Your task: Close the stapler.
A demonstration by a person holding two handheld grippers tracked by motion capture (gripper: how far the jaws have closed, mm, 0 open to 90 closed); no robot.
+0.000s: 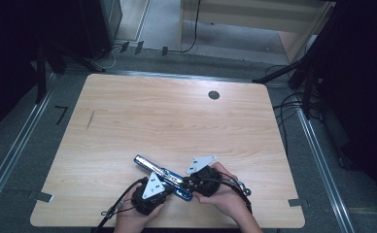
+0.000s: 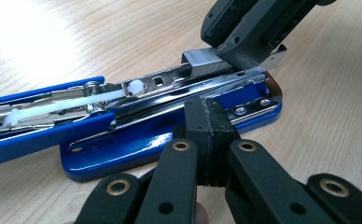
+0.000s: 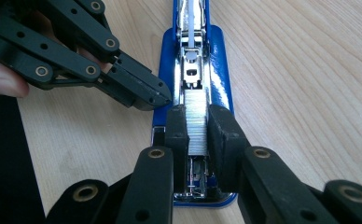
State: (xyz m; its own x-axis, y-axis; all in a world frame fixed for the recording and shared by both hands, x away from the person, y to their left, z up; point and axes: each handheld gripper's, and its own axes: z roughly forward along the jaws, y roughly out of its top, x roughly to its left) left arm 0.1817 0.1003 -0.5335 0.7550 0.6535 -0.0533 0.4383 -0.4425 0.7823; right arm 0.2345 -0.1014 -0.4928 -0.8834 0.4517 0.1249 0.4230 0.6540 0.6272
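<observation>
A blue stapler [image 1: 163, 171] lies folded open near the table's front edge, its chrome magazine channel [image 3: 191, 74] facing up. My right gripper [image 3: 197, 116] is shut on a strip of staples [image 3: 196, 133] and holds it lengthwise just over the channel's front end. In the left gripper view the same staples [image 2: 205, 60] hang tilted above the channel under the right gripper's fingers [image 2: 244, 42]. My left gripper [image 2: 206, 112] is shut with nothing between its pads, its tip against the side edge of the blue base [image 2: 137, 149]. From above, the left gripper [image 1: 168, 188] and right gripper [image 1: 186, 182] meet at the stapler.
The wooden table [image 1: 177, 121] has a dark round hole [image 1: 214, 95] at the back right and tape tabs at its front corners [image 1: 41, 196]. Cables and dark stands crowd the floor at the right [image 1: 293, 104]. A person's hands hold both grippers at the front edge.
</observation>
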